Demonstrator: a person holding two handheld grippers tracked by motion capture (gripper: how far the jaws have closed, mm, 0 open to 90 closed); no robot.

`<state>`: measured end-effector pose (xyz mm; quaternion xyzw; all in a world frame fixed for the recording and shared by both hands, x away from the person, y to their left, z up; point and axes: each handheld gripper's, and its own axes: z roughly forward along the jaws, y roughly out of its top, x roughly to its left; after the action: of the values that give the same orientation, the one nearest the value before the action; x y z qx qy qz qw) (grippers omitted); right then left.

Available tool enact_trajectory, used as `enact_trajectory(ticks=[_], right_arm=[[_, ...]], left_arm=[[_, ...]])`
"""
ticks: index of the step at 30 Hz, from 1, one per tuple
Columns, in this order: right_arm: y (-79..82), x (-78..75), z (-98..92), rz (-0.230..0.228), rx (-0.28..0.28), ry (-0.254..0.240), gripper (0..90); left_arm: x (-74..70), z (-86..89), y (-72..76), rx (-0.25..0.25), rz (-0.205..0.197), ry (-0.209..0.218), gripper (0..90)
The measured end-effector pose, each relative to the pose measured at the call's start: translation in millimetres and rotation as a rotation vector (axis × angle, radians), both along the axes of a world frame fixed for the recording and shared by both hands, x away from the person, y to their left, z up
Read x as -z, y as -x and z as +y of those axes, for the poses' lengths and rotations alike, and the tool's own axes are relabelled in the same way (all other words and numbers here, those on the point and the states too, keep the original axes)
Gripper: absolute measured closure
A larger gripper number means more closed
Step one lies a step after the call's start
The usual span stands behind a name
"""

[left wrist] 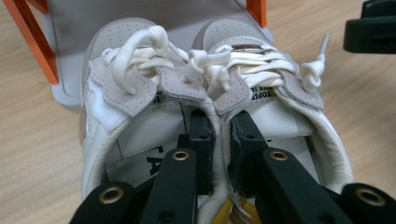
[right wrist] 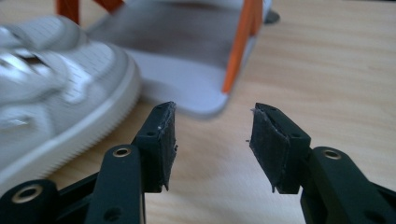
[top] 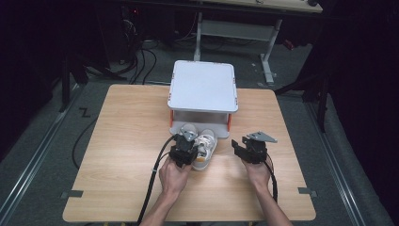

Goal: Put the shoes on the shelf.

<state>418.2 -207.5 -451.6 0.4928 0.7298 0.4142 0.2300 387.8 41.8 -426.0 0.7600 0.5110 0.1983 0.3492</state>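
right now your left hand-held gripper (left wrist: 219,140) pinches the touching inner collars of the pair of sneakers (left wrist: 210,93), toes ahead of it on the grey shelf stand (top: 203,87); the heels are cut off. your right hand-held gripper (right wrist: 212,140) hangs half open, empty, sneakers just left of it on the counter (top: 127,136).

A light wooden counter (top: 127,155) stood on a grey floor (top: 44,141). At its far middle sat a small grey two-tier rack (top: 203,85) with orange posts (left wrist: 31,38), its flat top bare. Black cables (top: 141,61) lay tangled on the floor beyond the counter, near the white legs of another table (top: 268,52). Dark surroundings hid the rest.
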Motion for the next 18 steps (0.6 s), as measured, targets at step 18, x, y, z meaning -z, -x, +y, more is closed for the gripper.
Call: enact_trajectory(ticks=[18], right_arm=[[-24.8, -91.4, 19.0, -0.173, -0.054, -0.028, 44.0]], left_arm=[[-3.5, -13.0, -38.9, -0.013, -0.025, -0.035, 81.0]])
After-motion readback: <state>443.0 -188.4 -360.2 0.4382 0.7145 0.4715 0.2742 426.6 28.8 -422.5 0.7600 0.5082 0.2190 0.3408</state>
